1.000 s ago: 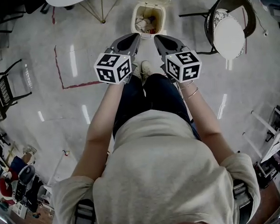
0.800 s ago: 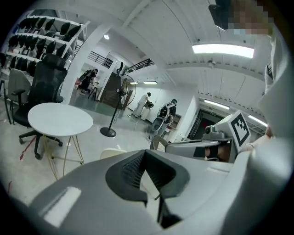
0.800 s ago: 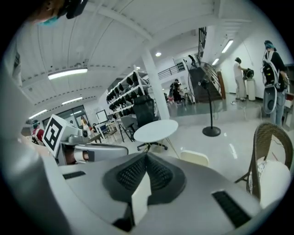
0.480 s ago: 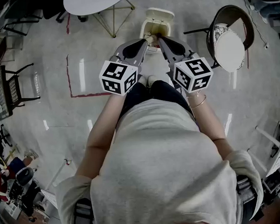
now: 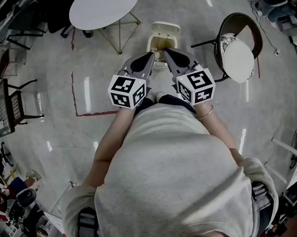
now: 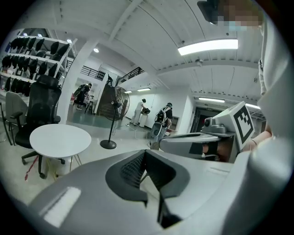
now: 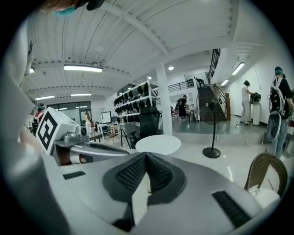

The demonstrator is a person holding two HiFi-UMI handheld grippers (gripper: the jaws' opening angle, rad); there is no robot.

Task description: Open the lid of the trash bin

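In the head view the small cream trash bin point(image 5: 161, 42) stands on the floor ahead of the person's feet. Its lid point(image 5: 165, 27) is tipped up at the back and the inside shows. My left gripper point(image 5: 152, 54) and right gripper point(image 5: 166, 51) are held side by side, tips close together over the bin's near edge, both shut on nothing. The left gripper view looks level across the room along shut jaws point(image 6: 144, 151), with the right gripper point(image 6: 202, 142) beside it. In the right gripper view its own gripper point(image 7: 146, 156) is shut too. Neither gripper view shows the bin.
A round white table point(image 5: 103, 10) stands left of the bin, and a chair with a round cushion point(image 5: 238, 47) stands to its right. Red tape point(image 5: 74, 94) marks the floor on the left. A standing fan point(image 7: 211, 151) and people are farther off.
The bin now looks smaller and farther away, and more of the table shows. Both grippers stayed shut and side by side, their tips now over the bin's near edge.
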